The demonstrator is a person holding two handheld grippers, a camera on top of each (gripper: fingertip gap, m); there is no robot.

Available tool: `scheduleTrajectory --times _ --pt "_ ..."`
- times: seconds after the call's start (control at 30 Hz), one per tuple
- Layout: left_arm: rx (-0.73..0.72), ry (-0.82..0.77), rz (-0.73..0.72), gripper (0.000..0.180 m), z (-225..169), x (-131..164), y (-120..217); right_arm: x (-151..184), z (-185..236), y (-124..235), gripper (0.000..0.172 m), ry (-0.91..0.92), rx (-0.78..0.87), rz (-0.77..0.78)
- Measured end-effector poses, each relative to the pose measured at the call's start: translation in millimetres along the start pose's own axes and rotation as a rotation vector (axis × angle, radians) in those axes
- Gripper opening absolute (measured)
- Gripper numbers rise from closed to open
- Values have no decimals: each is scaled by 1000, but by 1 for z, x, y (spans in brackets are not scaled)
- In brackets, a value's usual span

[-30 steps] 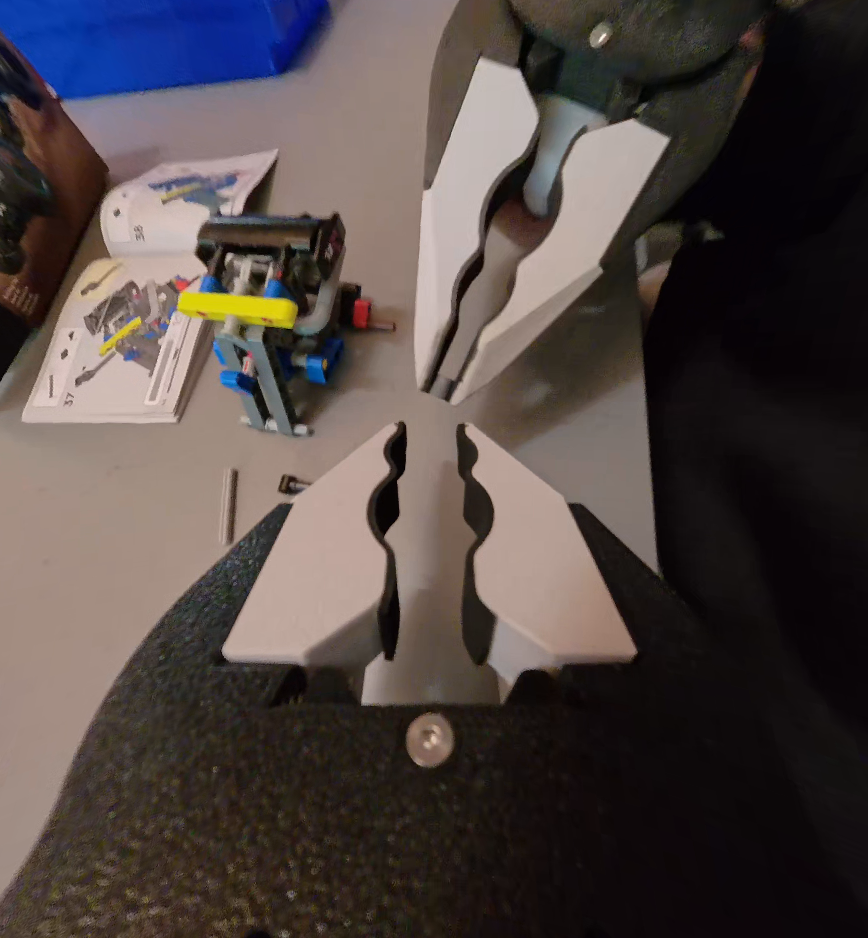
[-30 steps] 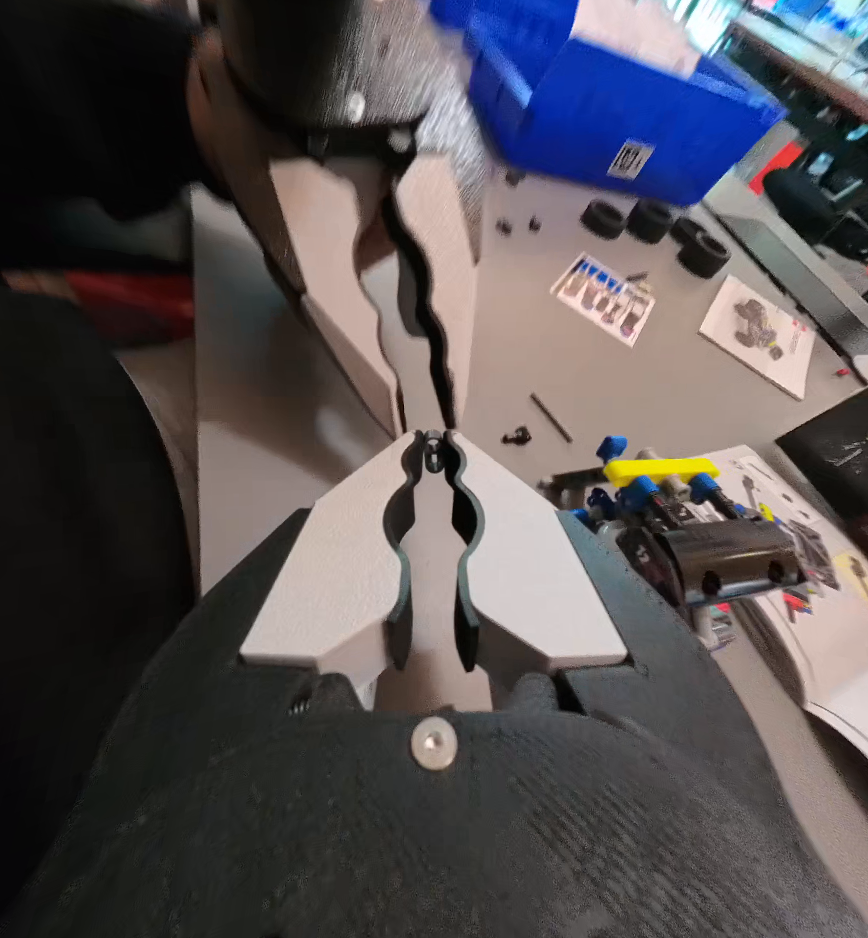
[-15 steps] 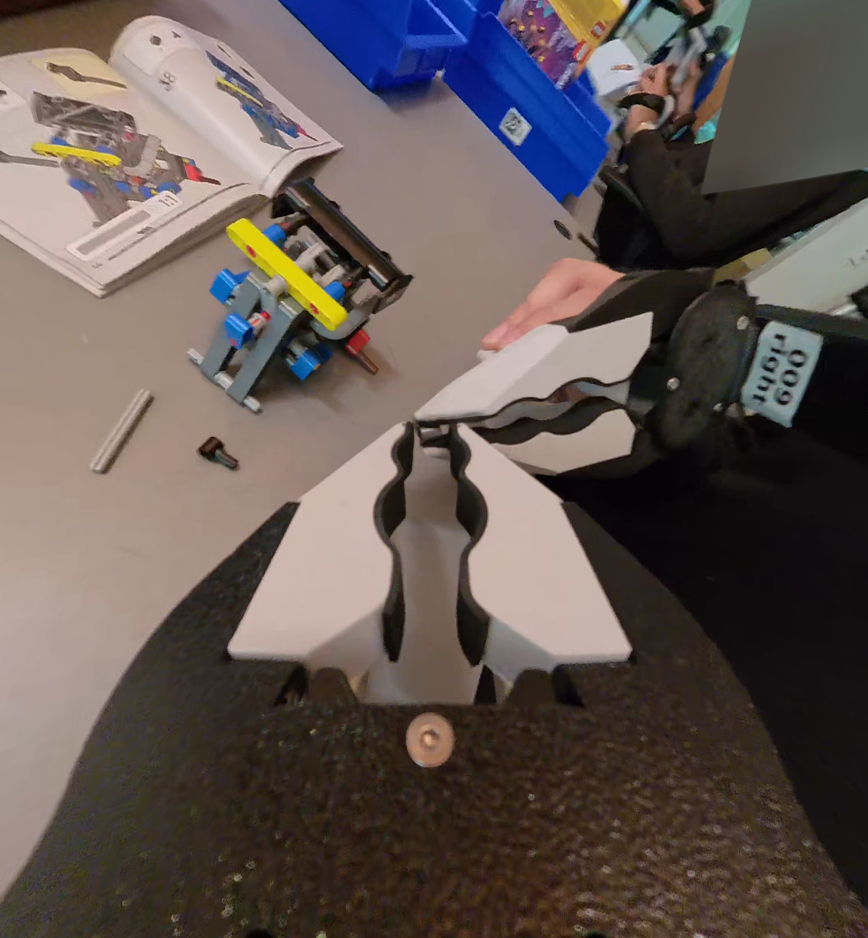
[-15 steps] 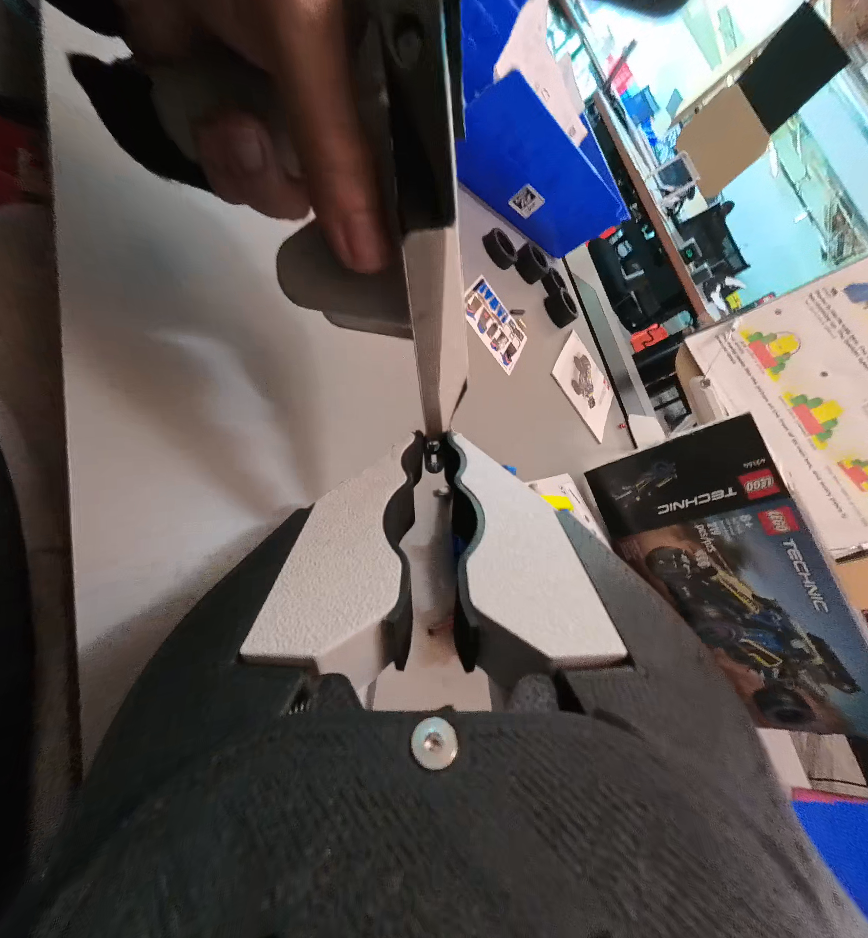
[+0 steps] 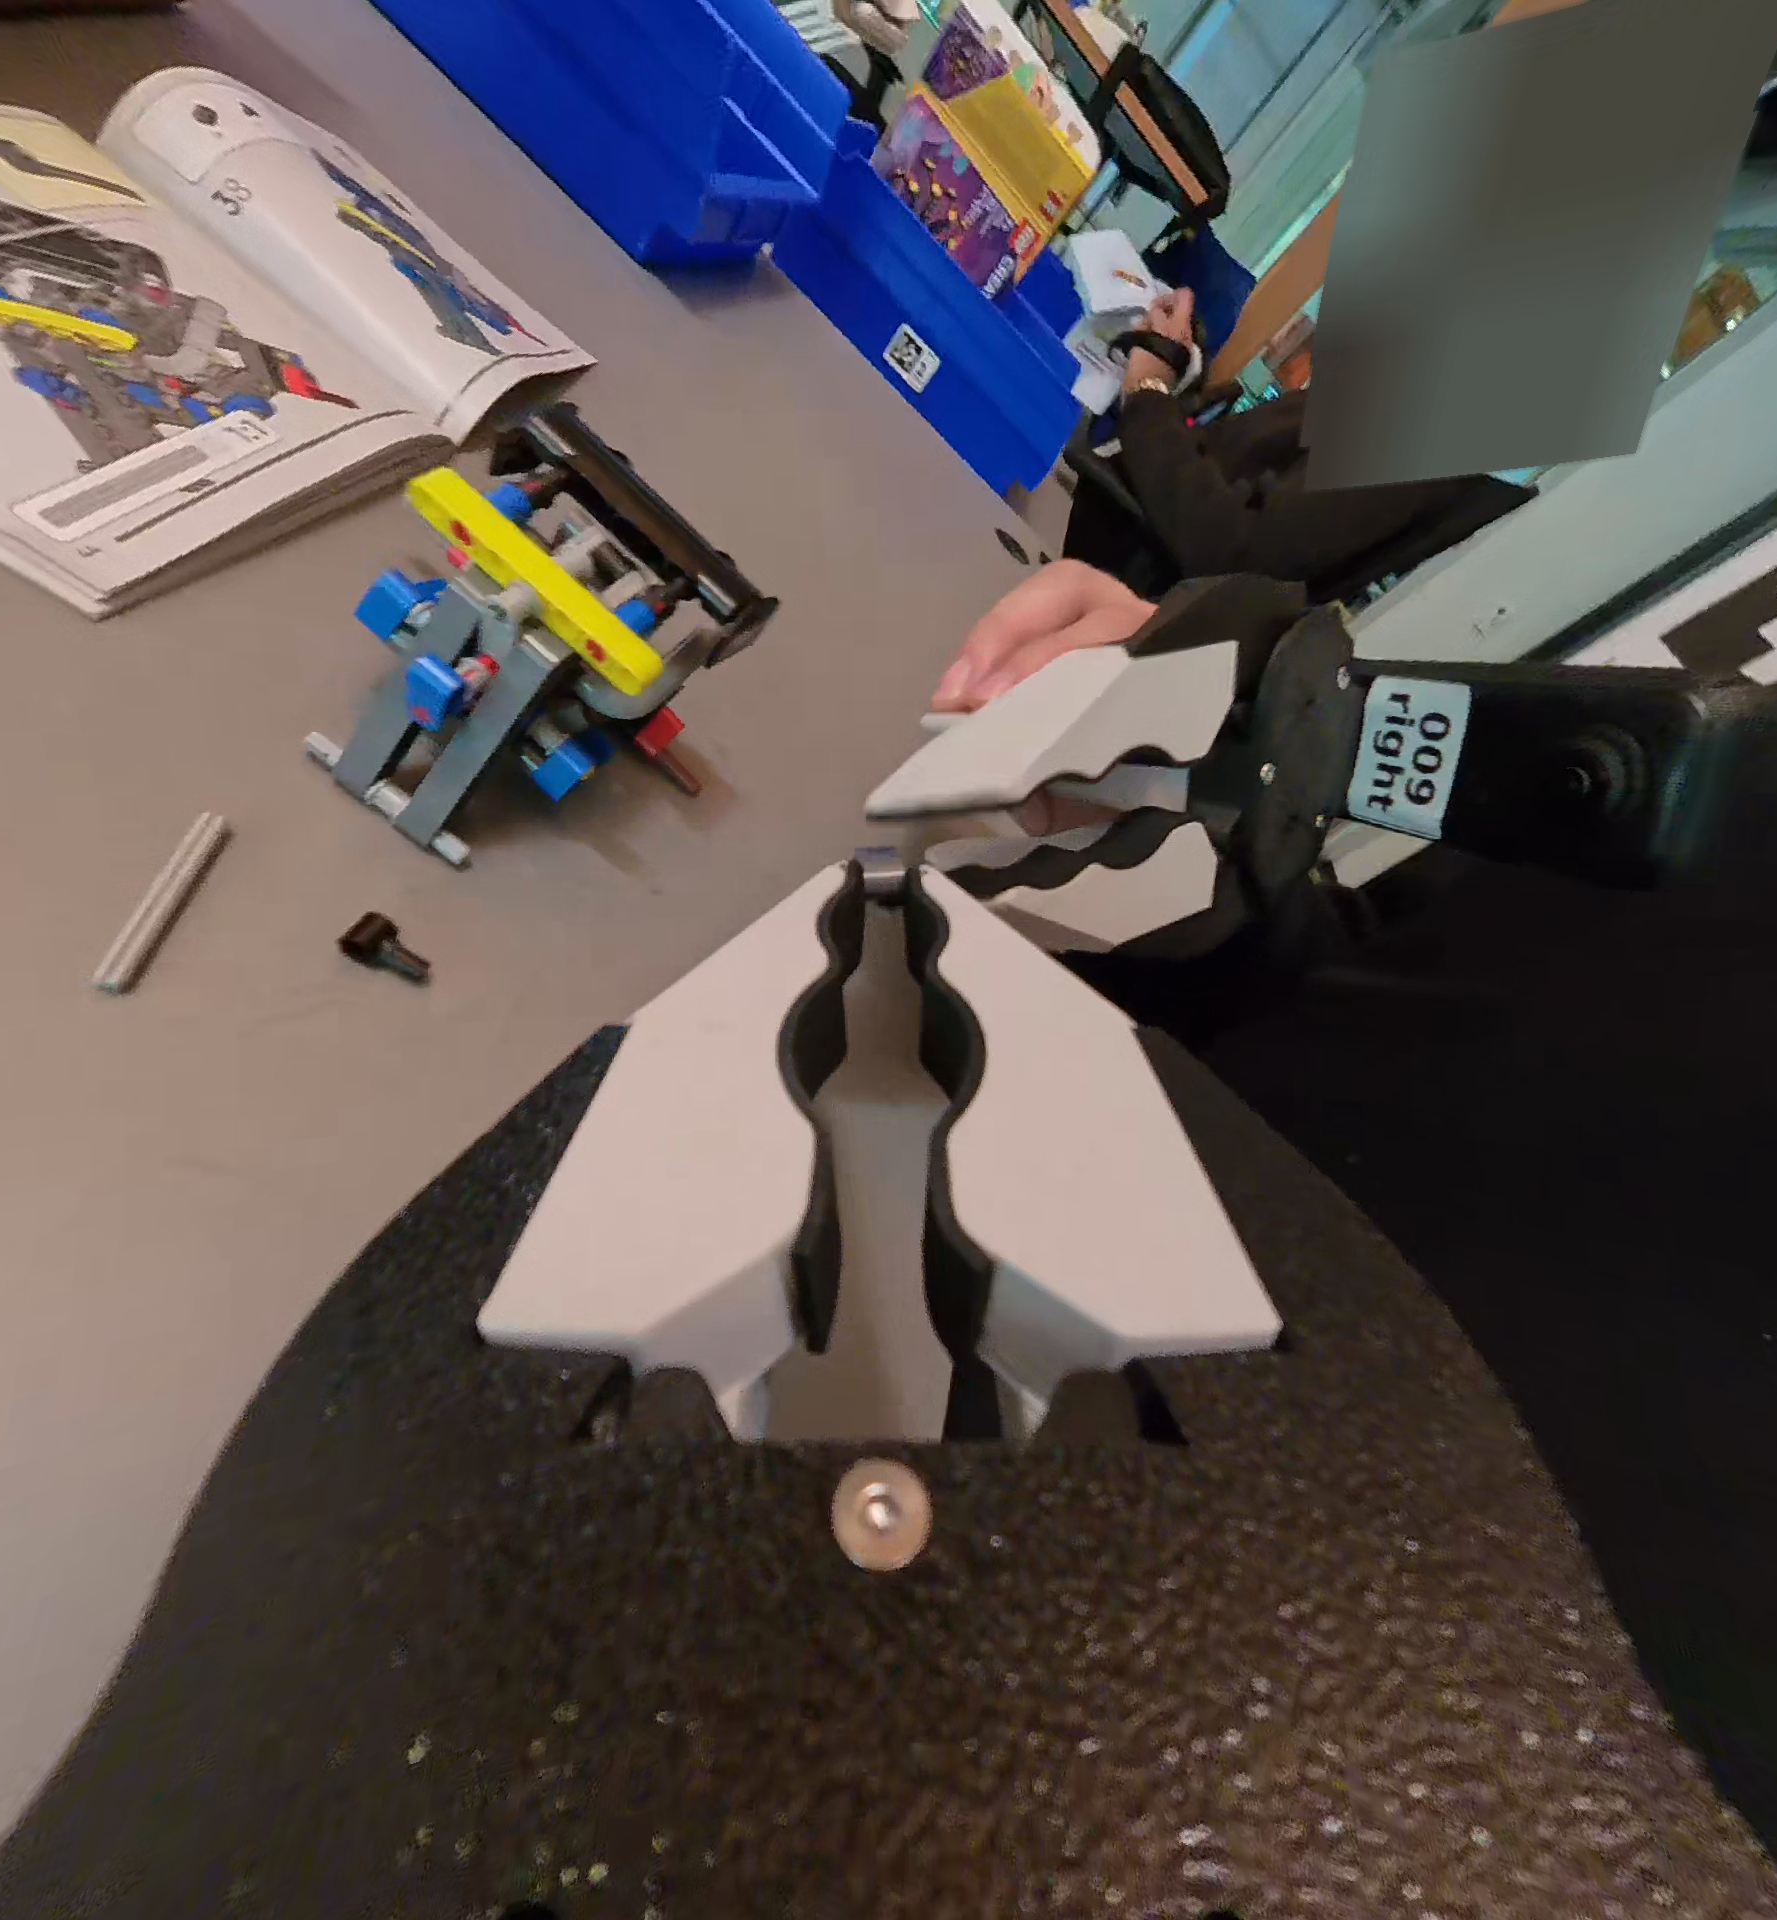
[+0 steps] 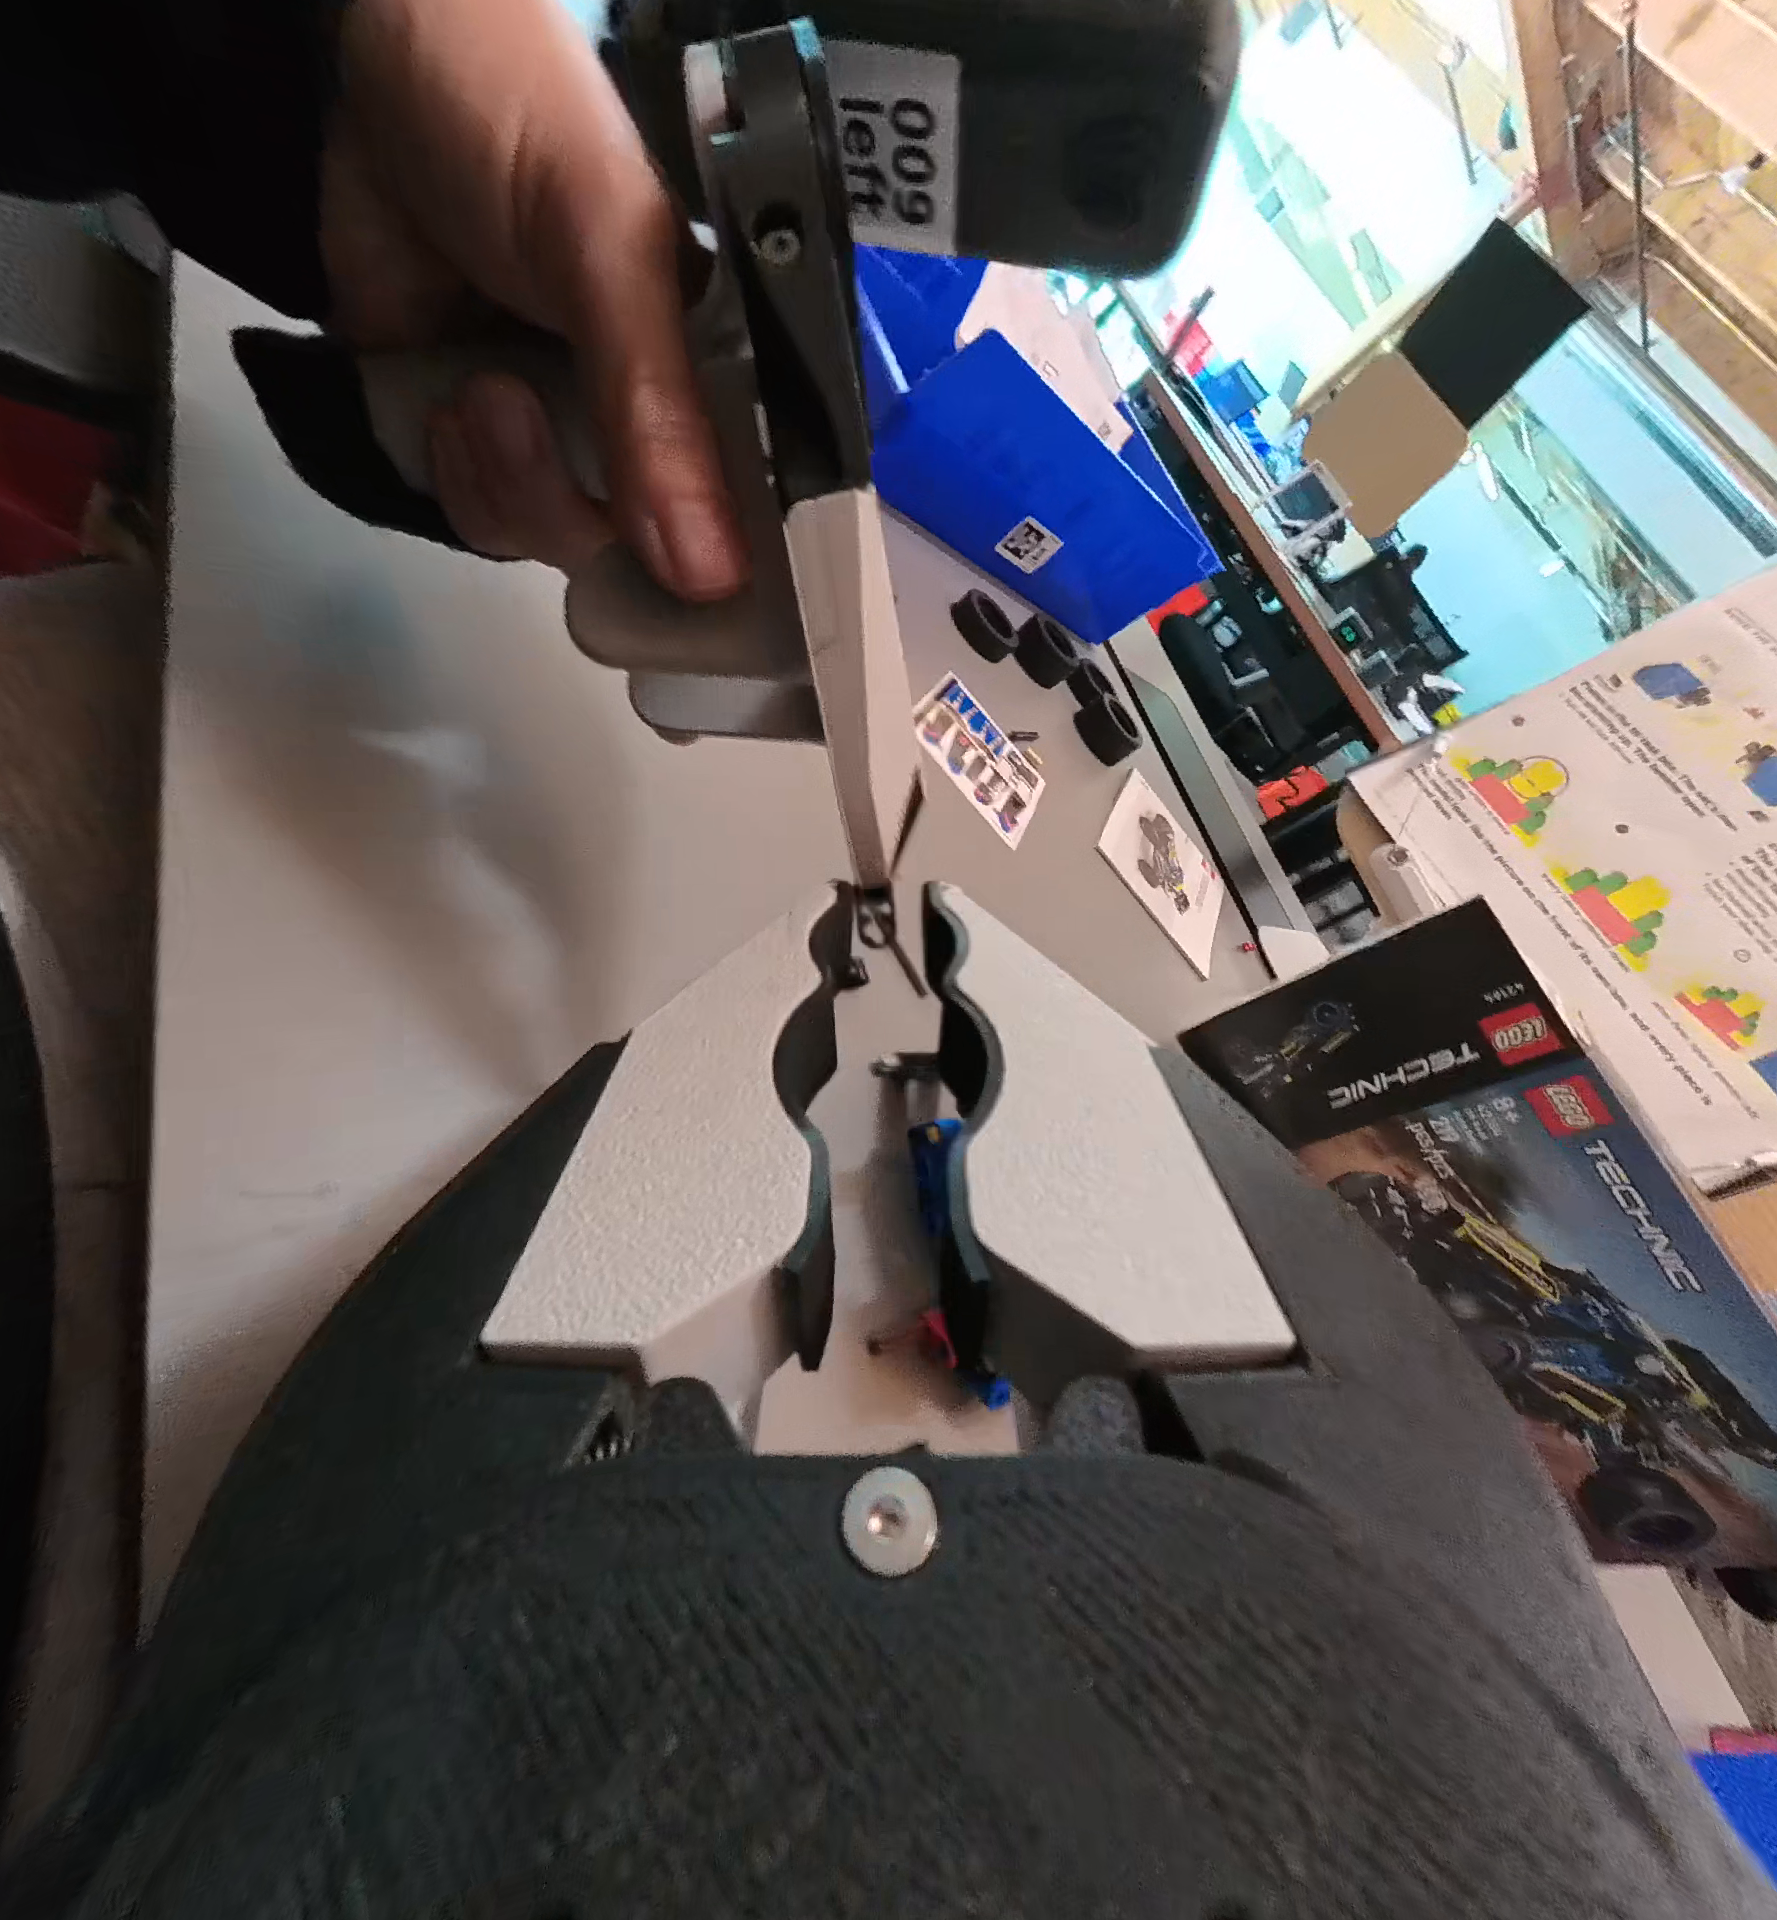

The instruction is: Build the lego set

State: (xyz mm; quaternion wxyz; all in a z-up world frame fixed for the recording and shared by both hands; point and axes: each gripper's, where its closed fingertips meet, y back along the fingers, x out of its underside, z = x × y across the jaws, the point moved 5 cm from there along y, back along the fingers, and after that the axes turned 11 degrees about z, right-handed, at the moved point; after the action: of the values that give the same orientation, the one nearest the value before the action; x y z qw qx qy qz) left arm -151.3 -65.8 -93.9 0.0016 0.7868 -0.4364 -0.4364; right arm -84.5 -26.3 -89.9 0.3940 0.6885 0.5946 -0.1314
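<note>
My left gripper (image 5: 884, 883) is shut on a small grey connector piece (image 5: 882, 871), pinched at its very fingertips above the grey table (image 5: 240, 1091). The right gripper (image 5: 915, 836) stands just to the right of it, open, with its fingers above and below the piece. In the right wrist view my right gripper (image 6: 889, 899) is open. The left gripper (image 6: 871, 878) comes down from above and holds the small dark-looking piece (image 6: 876, 920) between my right fingers, close to my left finger (image 6: 842, 914). The right pad stands clear of it.
A part-built model with a yellow beam (image 5: 541, 644) sits on the table beside an open instruction booklet (image 5: 188, 312). A grey axle (image 5: 162, 902) and a black pin (image 5: 380, 945) lie loose. Blue bins (image 5: 759, 156), black tyres (image 6: 1050, 665), a sticker sheet (image 6: 977, 753) and a set box (image 6: 1486, 1195) stand around. The tips of both grippers are at nearly the same place.
The right gripper held the small piece shut at its tips; my left gripper closed onto it, and now the right jaws have opened and let it go.
</note>
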Motion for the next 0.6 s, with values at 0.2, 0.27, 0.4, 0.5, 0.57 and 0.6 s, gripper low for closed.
scheduleTrajectory --times 0.2,0.27,0.4,0.5,0.57,0.6 --pt "-19 83 21 5 5 1 0 7 1 -3 16 8 -22 16" --pt "-15 109 38 5 4 2 -3 9 3 -7 16 56 -5 46" --pt "-56 106 49 5 5 3 -5 11 7 -11 5 123 21 88" --pt "-155 -84 57 6 6 -1 -2 14 3 -12 4 -19 -5 76" --pt "-291 -312 99 12 15 -6 8 25 0 -14 4 -124 -69 122" --pt "-339 -472 143 14 21 -7 12 29 0 -14 4 -193 -115 122"
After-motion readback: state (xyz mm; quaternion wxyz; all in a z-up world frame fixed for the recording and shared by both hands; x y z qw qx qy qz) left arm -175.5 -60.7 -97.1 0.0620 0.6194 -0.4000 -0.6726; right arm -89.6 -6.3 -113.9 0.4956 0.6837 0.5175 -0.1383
